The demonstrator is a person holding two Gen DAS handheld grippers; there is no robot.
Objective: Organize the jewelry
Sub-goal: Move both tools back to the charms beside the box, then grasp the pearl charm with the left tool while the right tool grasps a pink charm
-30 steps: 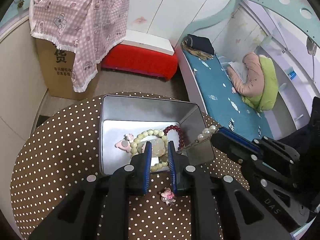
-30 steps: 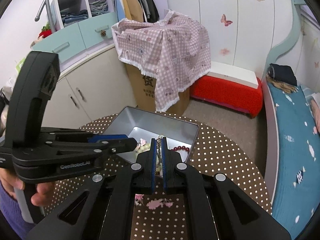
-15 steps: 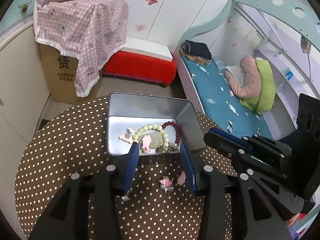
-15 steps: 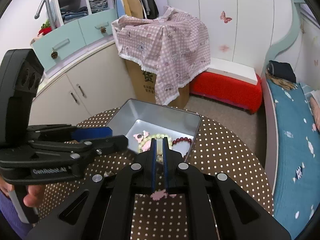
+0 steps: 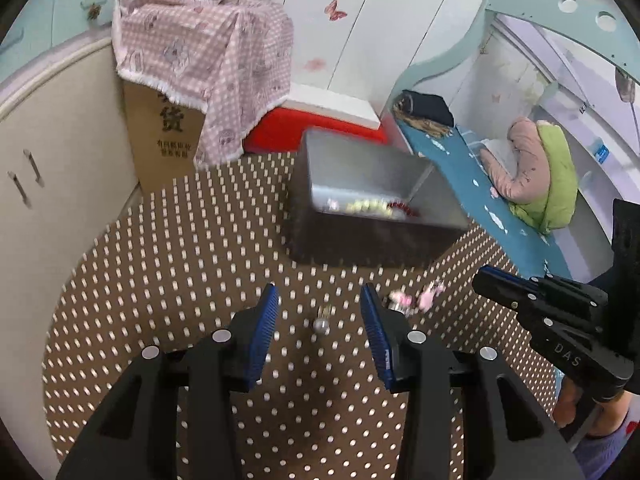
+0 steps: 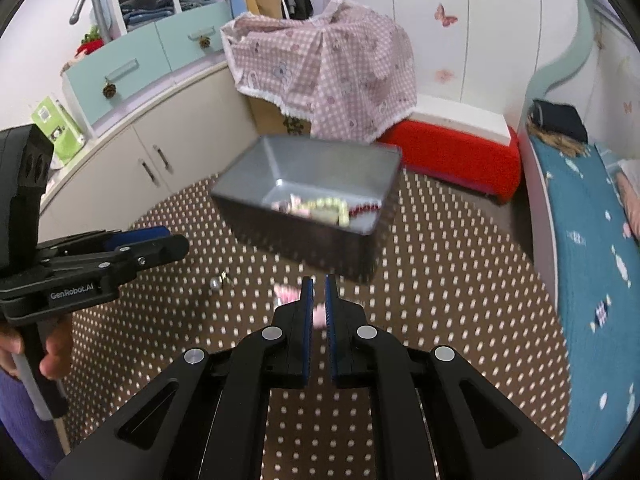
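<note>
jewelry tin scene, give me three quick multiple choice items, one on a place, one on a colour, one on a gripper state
1. Where does the small silver bead lie?
A. in the tin
B. on the dotted tablecloth, ahead of the left gripper's jaws
C. on the bed

2. What colour are the round beads at the right end of the tin?
A. dark red
B. blue
C. black

3. How does the left gripper stand?
A. shut on a bracelet
B. open, holding nothing
C. shut and empty

Answers:
1 B, the bead sits on the tablecloth, outside the tin.
2 A, the red beads show beside the pale green ones.
3 B, its jaws have just been opening, and the pads touch nothing.
</note>
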